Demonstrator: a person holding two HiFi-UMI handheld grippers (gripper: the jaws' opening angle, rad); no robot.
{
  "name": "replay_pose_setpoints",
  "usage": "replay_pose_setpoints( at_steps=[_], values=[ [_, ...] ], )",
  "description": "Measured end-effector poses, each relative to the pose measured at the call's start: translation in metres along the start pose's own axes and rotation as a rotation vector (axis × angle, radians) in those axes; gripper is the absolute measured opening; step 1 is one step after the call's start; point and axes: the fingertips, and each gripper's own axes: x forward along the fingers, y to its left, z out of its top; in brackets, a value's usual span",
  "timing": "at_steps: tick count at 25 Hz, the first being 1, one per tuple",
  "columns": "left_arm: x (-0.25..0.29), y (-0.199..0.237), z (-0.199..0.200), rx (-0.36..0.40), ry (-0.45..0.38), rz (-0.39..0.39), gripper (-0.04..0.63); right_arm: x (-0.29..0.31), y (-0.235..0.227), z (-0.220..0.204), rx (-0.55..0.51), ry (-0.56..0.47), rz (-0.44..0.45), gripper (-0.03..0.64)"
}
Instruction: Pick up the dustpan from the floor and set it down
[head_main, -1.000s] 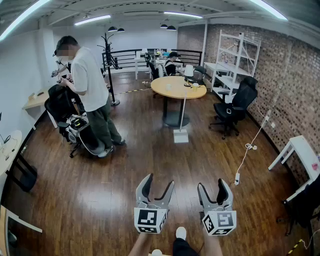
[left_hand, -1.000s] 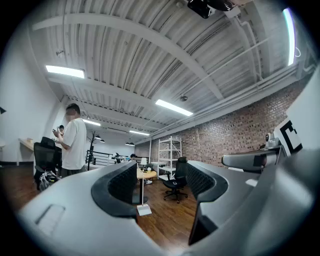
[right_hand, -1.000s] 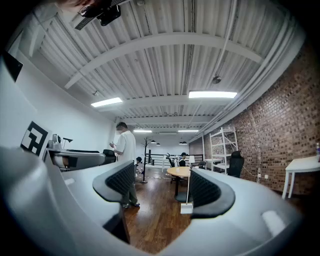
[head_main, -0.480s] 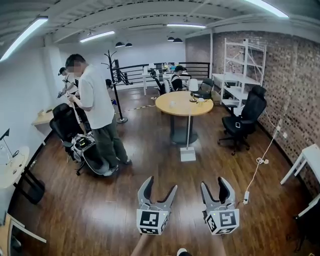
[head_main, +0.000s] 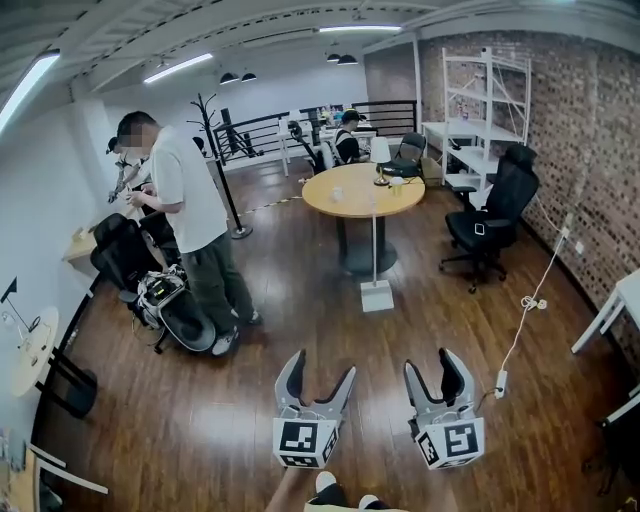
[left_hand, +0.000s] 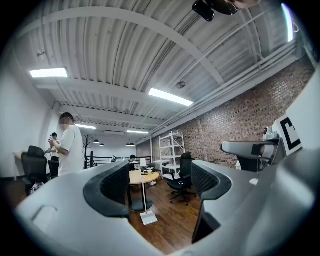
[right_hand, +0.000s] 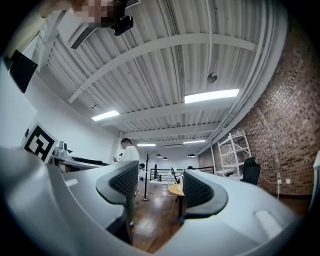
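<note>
Since a second ago, the whole room is sitting lower and closer in the head view: the dustpan (head_main: 376, 296) is now lying further down the frame, and the person in the white shirt (head_main: 190, 190) is appearing larger. The left gripper (head_main: 320, 365) is spreading its jaws at this moment, with nothing between them. The right gripper (head_main: 432, 362) is holding its jaws apart, narrower than a second ago, and is also empty.

The dustpan is standing on the wooden floor (head_main: 250, 400) just in front of the round table (head_main: 363, 190), well apart from both grippers. It is showing as a flat, white, roughly square pan with a thin, pale handle rising upright from it. In the left gripper view it is appearing between the two jaws, far off, its pan (left_hand: 148, 217) lying flat on the boards.

Both grippers are showing smooth, pale grey, curved shells with dark, finely ribbed pads (left_hand: 112, 187) on the inner faces, and each is carrying a white cube printed with black square markers. The floor is glossy brown planking, reflecting the ceiling lights. The table is showing a round, light wooden top on a single dark column. A rough red brick wall (head_main: 590, 130) is running along the right side, with a black office chair (head_main: 490, 215) standing before it.
</note>
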Motion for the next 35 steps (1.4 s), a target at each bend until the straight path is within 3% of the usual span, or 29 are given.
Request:
replay_pose_setpoints(
  at_steps=[3, 11, 19, 25, 35],
  values=[
    [0.018, 0.006, -0.013, -0.001, 0.021, 0.002, 0.360, 0.014, -0.016, -0.018, -0.001, 0.039, -0.047, 0.276],
    [0.120, 0.039, -0.043, -0.101, 0.049, -0.040, 0.357, 0.092, -0.059, -0.046, -0.031, 0.066, -0.126, 0.272],
    [0.227, 0.107, -0.040, -0.077, 0.011, -0.108, 0.391, 0.228, -0.066, -0.057, -0.110, 0.062, -0.116, 0.273],
    [0.272, 0.170, -0.054, -0.068, 0.000, -0.066, 0.456, 0.304, -0.048, -0.073, -0.188, 0.044, -0.082, 0.278],
    [0.330, 0.211, -0.082, -0.086, 0.030, -0.038, 0.477, 0.373, -0.076, -0.111, -0.087, 0.081, -0.082, 0.439]
  ],
)
